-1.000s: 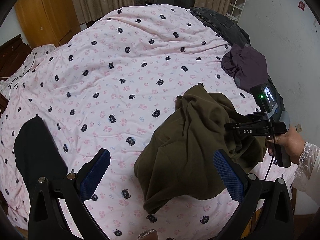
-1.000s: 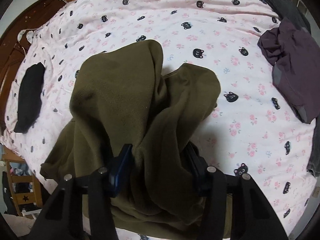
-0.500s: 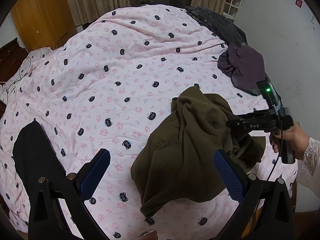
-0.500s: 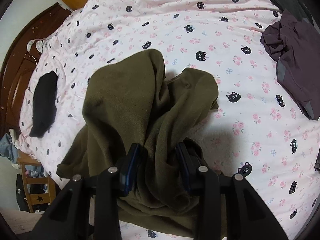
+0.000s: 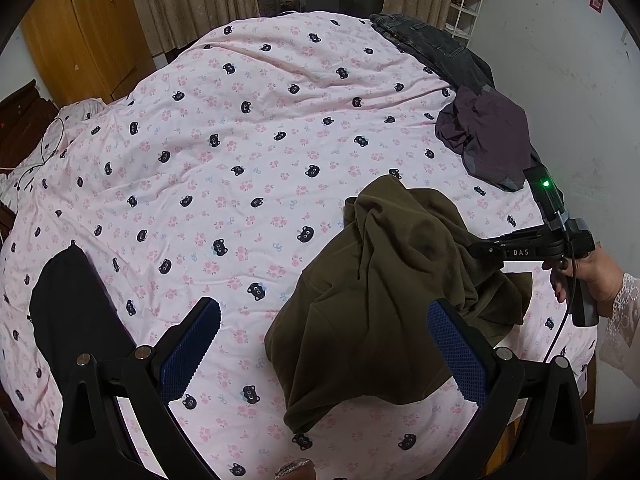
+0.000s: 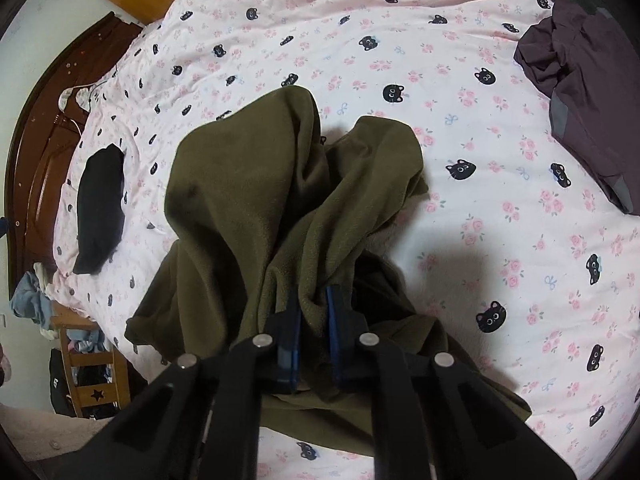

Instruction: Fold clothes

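An olive green garment [image 5: 380, 280] lies crumpled on the pink cat-print bed cover [image 5: 240, 140], near the bed's front right. In the right wrist view the same garment [image 6: 248, 184] rises in a bunched ridge into my right gripper [image 6: 314, 296], whose jaws are closing and whose blue pads press a fold of it. The left wrist view shows that right gripper [image 5: 492, 250] from the side, held by a hand [image 5: 588, 276], with its tips buried in the cloth. My left gripper [image 5: 322, 308] hovers open above the garment's near left edge, nothing between its pads.
A black garment [image 5: 72, 304] lies flat at the bed's left edge. A purple garment [image 5: 488, 136] and dark jeans [image 5: 432, 36] sit along the right side by the wall. A wooden headboard [image 6: 36, 160] and a cluttered chair [image 6: 92, 380] stand beside the bed.
The right gripper's jaws have come together on a fold of the olive garment, which was loose between them before. The cloth is pulled up slightly. The left gripper has stayed open.
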`<move>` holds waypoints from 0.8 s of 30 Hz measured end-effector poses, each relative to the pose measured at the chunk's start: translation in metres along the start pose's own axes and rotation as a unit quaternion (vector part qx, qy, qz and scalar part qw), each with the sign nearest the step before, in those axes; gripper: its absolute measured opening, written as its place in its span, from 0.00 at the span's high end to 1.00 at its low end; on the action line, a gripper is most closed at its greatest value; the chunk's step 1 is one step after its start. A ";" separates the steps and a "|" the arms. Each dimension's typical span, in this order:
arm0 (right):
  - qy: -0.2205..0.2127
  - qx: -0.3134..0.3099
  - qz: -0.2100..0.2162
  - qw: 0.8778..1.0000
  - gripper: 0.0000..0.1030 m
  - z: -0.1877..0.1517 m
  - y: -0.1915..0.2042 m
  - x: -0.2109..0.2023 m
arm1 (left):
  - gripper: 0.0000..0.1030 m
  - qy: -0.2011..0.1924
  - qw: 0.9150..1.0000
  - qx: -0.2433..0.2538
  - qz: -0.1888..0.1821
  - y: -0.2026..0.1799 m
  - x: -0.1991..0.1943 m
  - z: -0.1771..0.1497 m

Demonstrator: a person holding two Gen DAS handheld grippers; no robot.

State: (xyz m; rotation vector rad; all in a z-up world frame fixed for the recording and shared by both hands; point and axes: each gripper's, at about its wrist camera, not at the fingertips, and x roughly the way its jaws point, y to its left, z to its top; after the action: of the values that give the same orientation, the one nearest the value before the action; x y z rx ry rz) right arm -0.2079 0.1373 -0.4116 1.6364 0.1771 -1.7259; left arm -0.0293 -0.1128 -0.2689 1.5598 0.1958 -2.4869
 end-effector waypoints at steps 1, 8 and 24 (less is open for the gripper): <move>-0.004 0.001 0.004 1.000 0.89 -0.002 0.003 -0.003 | 0.00 0.000 1.000 0.000 0.001 0.000 -0.001 0.000; -0.036 0.006 0.046 0.998 0.91 -0.018 0.036 -0.029 | 0.00 -0.001 1.000 0.000 0.011 0.006 -0.012 0.003; -0.058 -0.059 0.194 0.977 0.99 -0.068 0.219 -0.052 | 0.00 -0.001 0.999 -0.019 0.047 0.057 -0.036 -0.004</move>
State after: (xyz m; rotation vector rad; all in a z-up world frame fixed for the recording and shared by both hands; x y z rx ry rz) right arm -0.0293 0.0395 -0.2940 1.3717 -0.0913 -1.4748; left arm 0.0028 -0.1640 -0.2381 1.5156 0.1655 -2.3995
